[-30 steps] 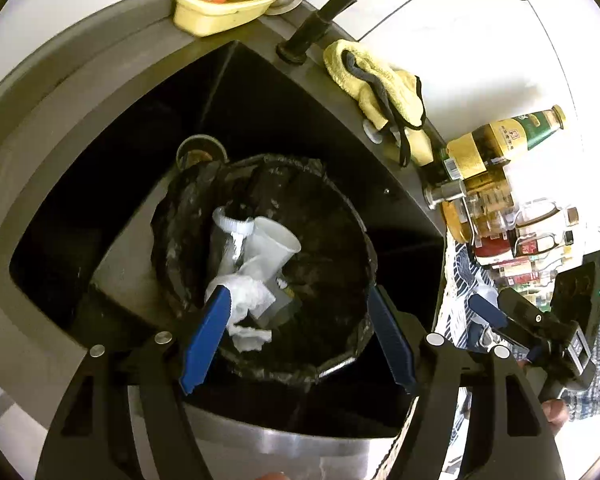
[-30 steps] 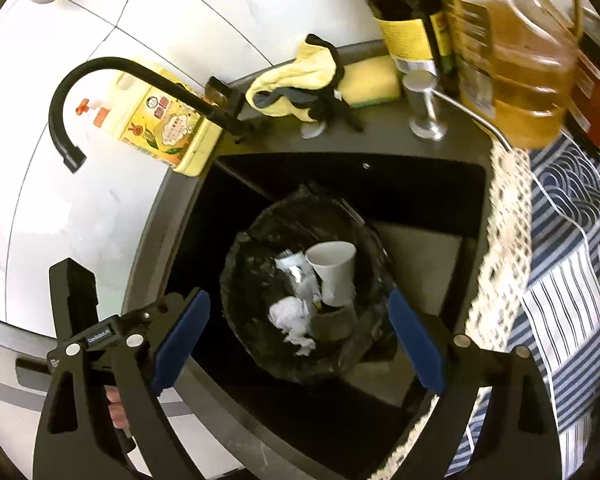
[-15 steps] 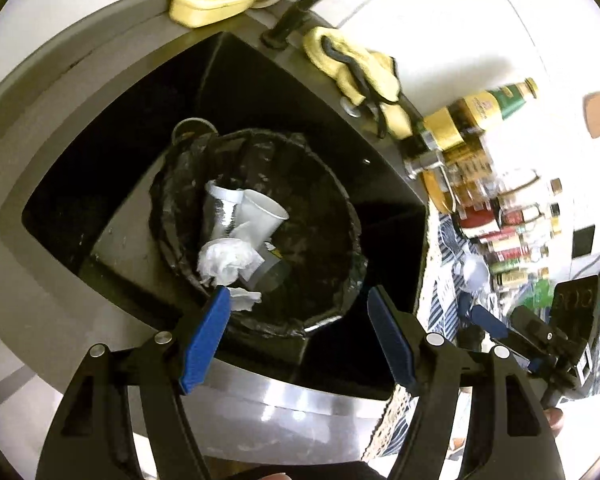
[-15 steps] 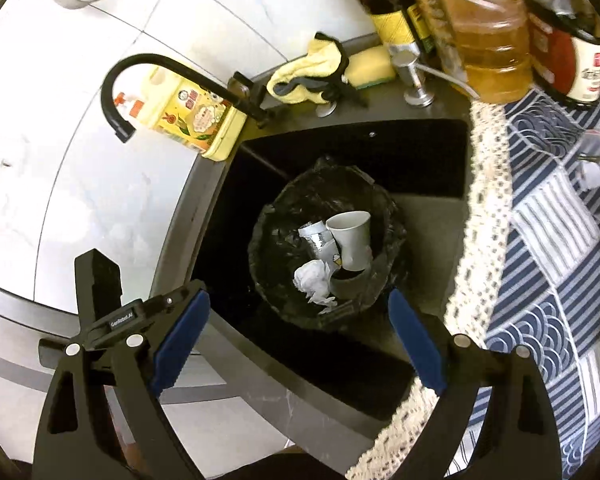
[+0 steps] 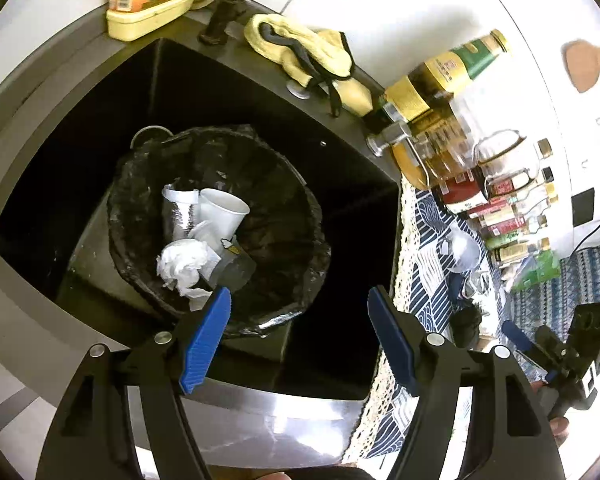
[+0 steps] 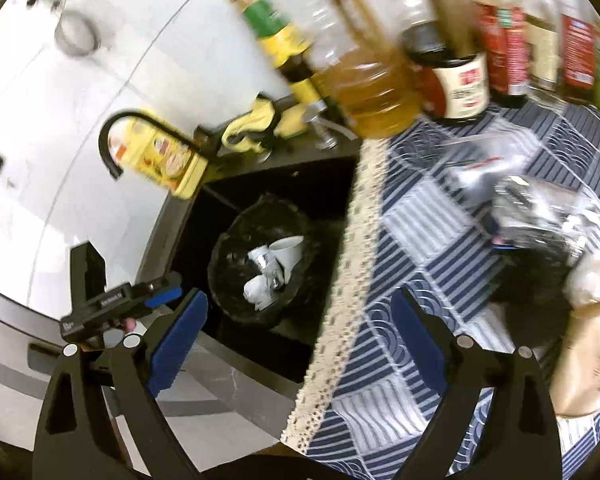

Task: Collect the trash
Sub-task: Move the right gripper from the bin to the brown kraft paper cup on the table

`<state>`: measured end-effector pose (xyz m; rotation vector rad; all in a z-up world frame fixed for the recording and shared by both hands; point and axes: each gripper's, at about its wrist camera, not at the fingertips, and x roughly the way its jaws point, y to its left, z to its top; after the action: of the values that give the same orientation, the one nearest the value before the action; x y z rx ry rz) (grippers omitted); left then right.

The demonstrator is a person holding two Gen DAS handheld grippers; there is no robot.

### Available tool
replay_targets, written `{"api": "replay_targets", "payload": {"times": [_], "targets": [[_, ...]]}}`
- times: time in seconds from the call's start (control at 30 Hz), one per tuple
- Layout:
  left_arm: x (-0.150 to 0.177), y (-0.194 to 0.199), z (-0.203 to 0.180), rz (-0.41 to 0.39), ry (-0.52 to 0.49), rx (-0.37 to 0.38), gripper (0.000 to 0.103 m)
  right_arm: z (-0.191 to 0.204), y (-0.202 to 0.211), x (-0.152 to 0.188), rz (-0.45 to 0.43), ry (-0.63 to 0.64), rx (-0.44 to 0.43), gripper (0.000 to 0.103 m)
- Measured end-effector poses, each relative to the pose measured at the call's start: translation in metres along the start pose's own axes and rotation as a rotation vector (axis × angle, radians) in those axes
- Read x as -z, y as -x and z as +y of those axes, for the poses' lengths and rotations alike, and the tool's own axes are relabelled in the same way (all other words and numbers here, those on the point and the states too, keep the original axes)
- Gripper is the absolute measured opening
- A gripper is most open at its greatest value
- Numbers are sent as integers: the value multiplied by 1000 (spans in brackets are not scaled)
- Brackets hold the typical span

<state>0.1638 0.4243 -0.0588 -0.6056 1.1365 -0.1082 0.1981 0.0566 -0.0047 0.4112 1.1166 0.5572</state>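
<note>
Dark sink [image 5: 80,128] set in counter, white tiled wall behind, patterned cloth [image 6: 440,240] right. Bin [image 5: 292,264] in sink holds trash [image 5: 184,264]. Left gripper [image 5: 300,304] and right gripper [image 6: 300,308] angled down, spread, empty.

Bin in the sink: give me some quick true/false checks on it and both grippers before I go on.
1. The bin stands inside the sink. True.
2. A white paper cup lies in the bin. True.
3. The left gripper holds crumpled tissue. False: its jaws are open and empty; the tissue lies in the bin.
4. The bin has no liner. False: a black bag lines it.
5. The right gripper is open with nothing between its jaws. True.
6. The yellow cloth hangs inside the bin. False: it lies on the sink's rim by the faucet.
</note>
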Motion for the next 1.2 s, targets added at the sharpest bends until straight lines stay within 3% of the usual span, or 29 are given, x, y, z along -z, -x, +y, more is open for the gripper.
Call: {"api": "replay_targets", "payload": {"times": [0.2, 0.37, 0.6, 0.93, 1.13, 1.2], "targets": [[6, -2, -38, -35, -50, -88, 77, -48, 47, 2, -53, -37, 36, 97], [14, -4, -73, -49, -74, -96, 77, -97, 87, 6, -122, -83, 132, 98], [33, -20, -121, -35, -98, -108, 78, -179, 116, 14, -90, -186, 154, 98], [64, -37, -192, -27, -153, -127, 82, -218, 83, 31, 104, -168, -14, 98], [83, -50, -209, -8, -145, -142, 83, -220, 58, 40, 156, -112, 5, 97], [89, -54, -214, -2, -155, -167, 83, -224, 49, 40, 179, -110, 23, 92]]}}
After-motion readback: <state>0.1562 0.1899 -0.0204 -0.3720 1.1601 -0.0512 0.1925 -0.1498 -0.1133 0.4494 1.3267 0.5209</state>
